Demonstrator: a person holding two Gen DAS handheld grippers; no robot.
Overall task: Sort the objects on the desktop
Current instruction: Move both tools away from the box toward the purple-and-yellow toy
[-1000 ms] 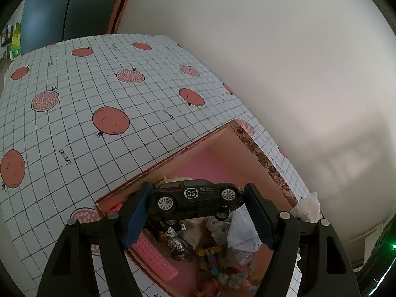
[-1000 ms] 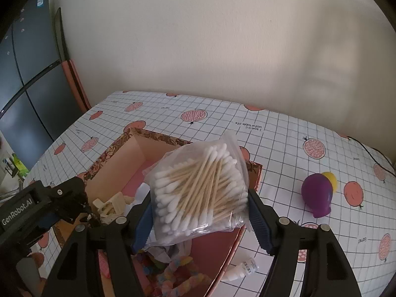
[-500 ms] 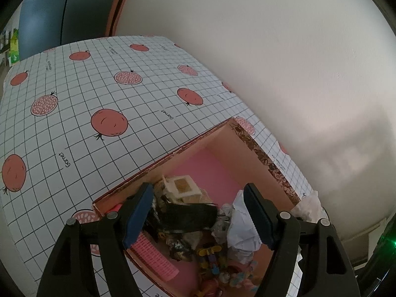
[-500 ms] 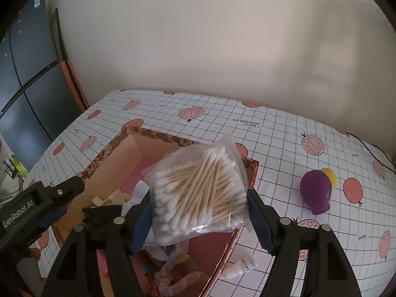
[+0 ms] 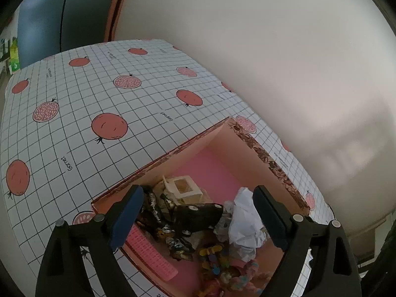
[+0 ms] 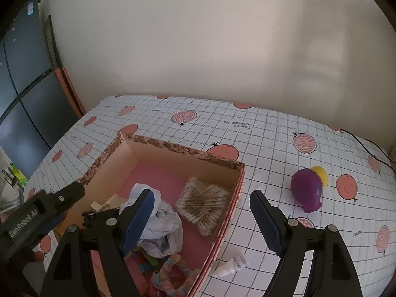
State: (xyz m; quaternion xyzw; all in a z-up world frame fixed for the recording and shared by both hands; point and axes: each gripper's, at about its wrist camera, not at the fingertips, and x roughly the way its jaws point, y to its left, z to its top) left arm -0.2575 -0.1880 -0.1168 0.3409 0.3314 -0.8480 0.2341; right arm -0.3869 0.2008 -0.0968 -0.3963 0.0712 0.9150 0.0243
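Observation:
A pink box with a patterned rim [image 5: 269, 156] [image 6: 188, 149] stands on the pomegranate-print cloth. In the left wrist view my left gripper [image 5: 198, 215] is open and empty above the box; the black toy car [image 5: 195, 216] lies inside among a beige toy [image 5: 182, 190], crumpled white paper [image 5: 245, 225] and a pink comb [image 5: 151, 256]. In the right wrist view my right gripper [image 6: 201, 219] is open and empty above the box's right wall; the bag of cotton swabs [image 6: 203, 204] lies inside in the far right corner.
A purple and yellow toy [image 6: 308, 190] and a small white tube [image 6: 231, 267] lie on the cloth right of the box. The left gripper's body [image 6: 39, 212] shows at the left of the right wrist view. A wall runs close behind the table.
My left gripper opened and the toy car dropped into the box. My right gripper opened and the cotton swab bag fell into the box's far right corner.

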